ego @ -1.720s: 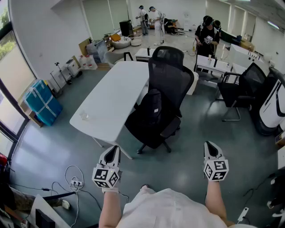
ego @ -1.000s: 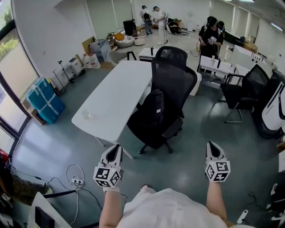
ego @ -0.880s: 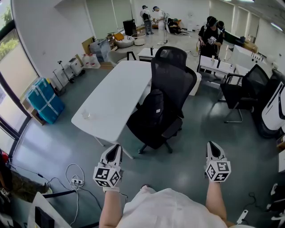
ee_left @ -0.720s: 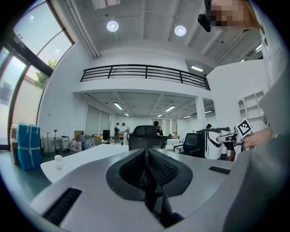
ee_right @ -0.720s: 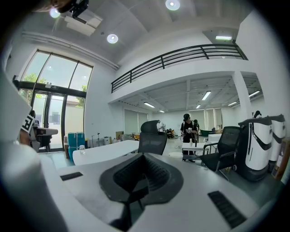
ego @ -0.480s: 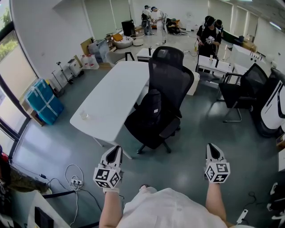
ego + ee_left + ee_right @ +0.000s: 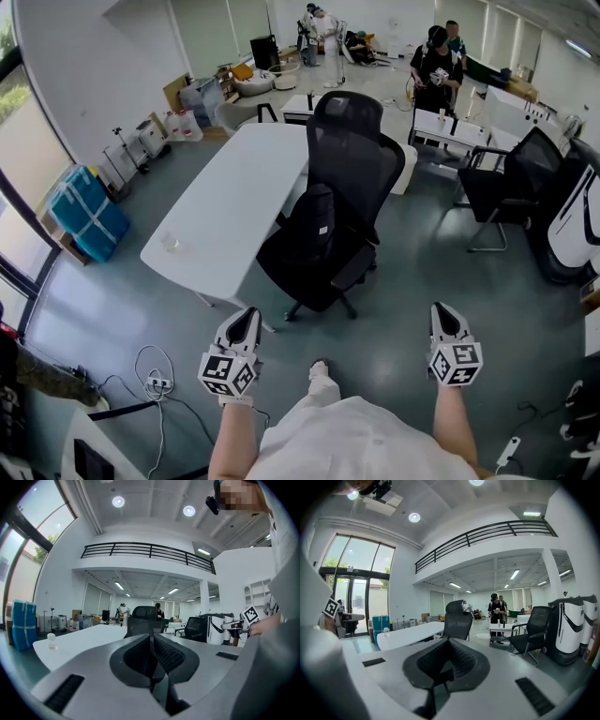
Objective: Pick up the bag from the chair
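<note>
A black bag (image 7: 316, 225) stands upright on the seat of a black mesh office chair (image 7: 349, 159), leaning against its backrest, in the middle of the head view. My left gripper (image 7: 247, 316) and right gripper (image 7: 441, 310) hover low in that view, well short of the chair, over grey floor. Both are shut with nothing between the jaws. The left gripper view has its shut gripper (image 7: 151, 637) pointing at the chair's back (image 7: 143, 618). From the right gripper (image 7: 449, 642), the chair (image 7: 458, 620) is seen ahead and far off; the bag is hidden there.
A long white table (image 7: 225, 197) with a clear cup (image 7: 171, 242) stands left of the chair. Another black chair (image 7: 506, 183) and a white machine (image 7: 574, 225) are at the right. Cables and a power strip (image 7: 155, 380) lie at lower left. People (image 7: 433, 70) stand at the back.
A shoe has come into view on the floor between the grippers, and the chair has slid slightly left in the view. Both grippers stay shut at the same spots.
</note>
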Action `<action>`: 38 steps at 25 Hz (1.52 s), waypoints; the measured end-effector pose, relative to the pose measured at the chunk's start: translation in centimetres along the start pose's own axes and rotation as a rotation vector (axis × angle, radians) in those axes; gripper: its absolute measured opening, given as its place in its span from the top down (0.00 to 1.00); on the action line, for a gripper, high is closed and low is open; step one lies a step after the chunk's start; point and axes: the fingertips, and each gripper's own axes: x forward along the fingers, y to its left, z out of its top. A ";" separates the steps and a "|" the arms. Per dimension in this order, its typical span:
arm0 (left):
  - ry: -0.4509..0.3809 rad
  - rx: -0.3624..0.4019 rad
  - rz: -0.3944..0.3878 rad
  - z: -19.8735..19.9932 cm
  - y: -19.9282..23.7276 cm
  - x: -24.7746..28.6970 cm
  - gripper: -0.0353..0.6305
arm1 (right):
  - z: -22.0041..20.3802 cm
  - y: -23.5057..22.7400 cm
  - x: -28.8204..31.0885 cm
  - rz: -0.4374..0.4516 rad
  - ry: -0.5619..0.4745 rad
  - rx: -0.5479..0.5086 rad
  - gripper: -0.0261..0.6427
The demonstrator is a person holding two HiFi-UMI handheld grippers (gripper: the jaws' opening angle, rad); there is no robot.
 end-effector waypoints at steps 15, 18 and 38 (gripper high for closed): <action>0.043 -0.037 -0.065 -1.9 4.3 10.4 0.88 | -0.3 2.7 11.3 0.070 0.074 -0.030 0.93; 0.052 -0.041 -0.063 -2.0 6.0 12.6 0.88 | -0.1 3.0 14.1 0.076 0.085 -0.027 0.93; 0.036 -0.063 -0.014 -0.4 14.8 22.2 0.88 | 3.1 3.9 28.5 0.117 0.089 -0.072 0.93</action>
